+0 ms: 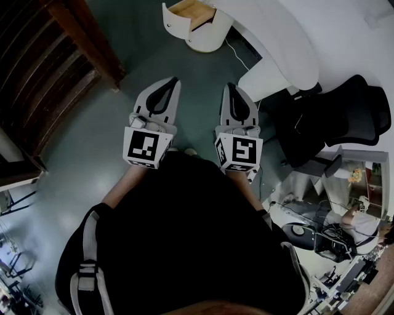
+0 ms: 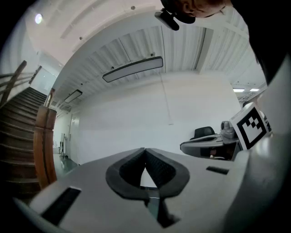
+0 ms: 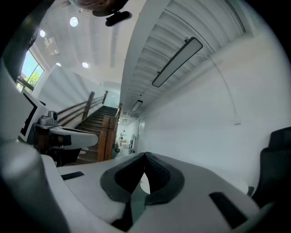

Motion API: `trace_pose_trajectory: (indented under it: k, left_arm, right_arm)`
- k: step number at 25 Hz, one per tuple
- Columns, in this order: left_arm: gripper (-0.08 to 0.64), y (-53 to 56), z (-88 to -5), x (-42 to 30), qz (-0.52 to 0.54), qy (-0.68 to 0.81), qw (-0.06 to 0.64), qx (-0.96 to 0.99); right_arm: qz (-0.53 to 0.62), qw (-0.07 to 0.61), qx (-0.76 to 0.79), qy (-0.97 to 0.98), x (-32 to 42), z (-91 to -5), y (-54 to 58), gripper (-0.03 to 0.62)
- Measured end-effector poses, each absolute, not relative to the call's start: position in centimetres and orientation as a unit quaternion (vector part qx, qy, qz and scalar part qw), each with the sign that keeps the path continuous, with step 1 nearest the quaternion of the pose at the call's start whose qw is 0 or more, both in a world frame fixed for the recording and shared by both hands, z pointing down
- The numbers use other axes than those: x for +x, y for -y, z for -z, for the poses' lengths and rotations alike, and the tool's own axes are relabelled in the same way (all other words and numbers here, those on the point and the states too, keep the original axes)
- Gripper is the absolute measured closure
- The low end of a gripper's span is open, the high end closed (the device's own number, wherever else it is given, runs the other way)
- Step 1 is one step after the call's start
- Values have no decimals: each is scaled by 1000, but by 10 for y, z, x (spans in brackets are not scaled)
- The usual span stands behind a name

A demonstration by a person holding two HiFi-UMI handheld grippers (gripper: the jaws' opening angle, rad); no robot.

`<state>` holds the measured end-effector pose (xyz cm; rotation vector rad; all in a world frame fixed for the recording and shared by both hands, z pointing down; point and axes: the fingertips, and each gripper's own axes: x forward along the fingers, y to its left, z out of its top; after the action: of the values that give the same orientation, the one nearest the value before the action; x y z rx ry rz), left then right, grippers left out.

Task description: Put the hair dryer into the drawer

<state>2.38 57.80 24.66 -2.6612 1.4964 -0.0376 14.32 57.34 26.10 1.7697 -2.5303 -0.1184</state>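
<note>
Head view: the left gripper (image 1: 173,82) and right gripper (image 1: 231,87) were held side by side just ahead of the person's body, both pointing toward 12 o'clock, where a drawer (image 1: 192,11) stood pulled open w/ its wooden inside bare as far as could be seen. No hair dryer showed anywhere in this view. A staircase (image 1: 55,55) lay at 10 o'clock and a black chair (image 1: 354,114) at 3 o'clock. Left gripper view: the left gripper (image 2: 144,151) had its jaws together at the tips w/ nothing between them, only a white wall (image 2: 150,118) beyond, stairs at 9 o'clock and the other gripper's marker cube (image 2: 252,128) at 3 o'clock – no dryer here either. Right gripper view: the right gripper (image 3: 145,156) was likewise closed tip to tip and empty, w/ stairs at 10 o'clock and the chair's edge at 4 o'clock. Judged from this, the task had barely begun: the drawer was open and ready, but the dryer was not in any view – finding it, picking it up and placing it inside all remained.
</note>
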Motion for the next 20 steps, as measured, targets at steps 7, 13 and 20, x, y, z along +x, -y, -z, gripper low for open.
trace_pose_trajectory:
  k: [7,13,20]
  left_arm:
    - [552,-569,-249,7,9,-483,43,-875]
    - [552,-560,-254,-1,4,-474,36,-880]
    - [552,-545,-261,-9,4,-474,26,-880]
  right_arm:
    - [46,24,581,812,129,-260,-567,569]
    - [39,11,583,812,121,-258,-560,569]
    - [27,23,583,812,115,-270,-546,569]
